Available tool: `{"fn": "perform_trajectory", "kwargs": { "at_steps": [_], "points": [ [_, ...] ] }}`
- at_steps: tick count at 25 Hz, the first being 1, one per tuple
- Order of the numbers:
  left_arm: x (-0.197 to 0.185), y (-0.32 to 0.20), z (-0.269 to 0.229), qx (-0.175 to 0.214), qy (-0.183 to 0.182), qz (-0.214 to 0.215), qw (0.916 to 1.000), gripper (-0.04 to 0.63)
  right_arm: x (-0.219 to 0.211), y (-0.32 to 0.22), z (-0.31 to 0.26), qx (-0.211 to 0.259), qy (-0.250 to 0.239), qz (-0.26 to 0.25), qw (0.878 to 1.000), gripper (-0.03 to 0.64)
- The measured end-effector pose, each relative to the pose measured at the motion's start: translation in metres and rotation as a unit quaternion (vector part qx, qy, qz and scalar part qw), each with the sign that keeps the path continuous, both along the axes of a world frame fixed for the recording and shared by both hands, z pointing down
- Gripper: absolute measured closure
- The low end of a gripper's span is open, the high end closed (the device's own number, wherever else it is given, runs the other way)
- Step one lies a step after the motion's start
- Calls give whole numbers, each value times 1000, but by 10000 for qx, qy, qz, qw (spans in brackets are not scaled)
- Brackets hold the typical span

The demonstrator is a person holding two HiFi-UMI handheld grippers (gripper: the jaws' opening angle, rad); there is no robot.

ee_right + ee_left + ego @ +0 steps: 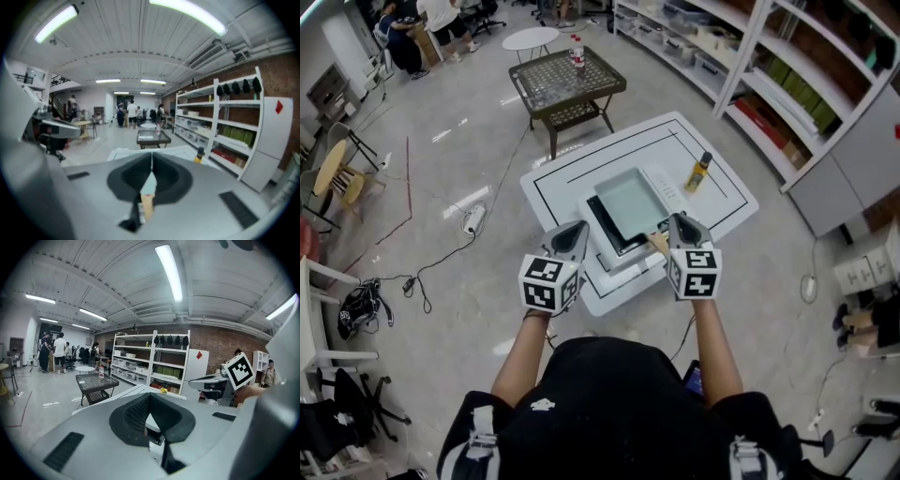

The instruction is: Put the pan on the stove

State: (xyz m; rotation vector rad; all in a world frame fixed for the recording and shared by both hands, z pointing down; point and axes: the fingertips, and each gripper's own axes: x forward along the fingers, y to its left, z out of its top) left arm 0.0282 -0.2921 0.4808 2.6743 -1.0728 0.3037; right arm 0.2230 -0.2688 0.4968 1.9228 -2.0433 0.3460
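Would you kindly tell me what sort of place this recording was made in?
Probably an open workshop or lab, not a home kitchen: long white storage shelving against a brick wall, cables trailing over the bare floor, and people at the far end.

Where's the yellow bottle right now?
In the head view, the yellow bottle stands at the right of the white table, just right of the stove.

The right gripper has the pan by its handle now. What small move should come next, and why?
Probably shift the pan slightly toward the left gripper, then lower it flat. The right gripper is shut on its wooden handle, and the black top of the stove shows only at the pan's left and near edges, so it seems off centre.
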Motion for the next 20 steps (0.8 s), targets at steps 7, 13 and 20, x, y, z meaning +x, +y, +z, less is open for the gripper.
{"fn": "perform_trajectory", "kwargs": {
  "at_steps": [7, 13, 20],
  "points": [
    [5, -1, -16, 228, 108, 93, 9996, 569, 2, 13, -32, 591, -43, 180, 9981, 582],
    [8, 3, -21, 256, 109, 181, 9994, 569, -2, 22, -48, 782, 91, 82, 9969, 583],
    [10, 8, -27, 385, 127, 228, 9989, 569, 2, 27, -47, 822, 91, 94, 9965, 583]
  ]
}}
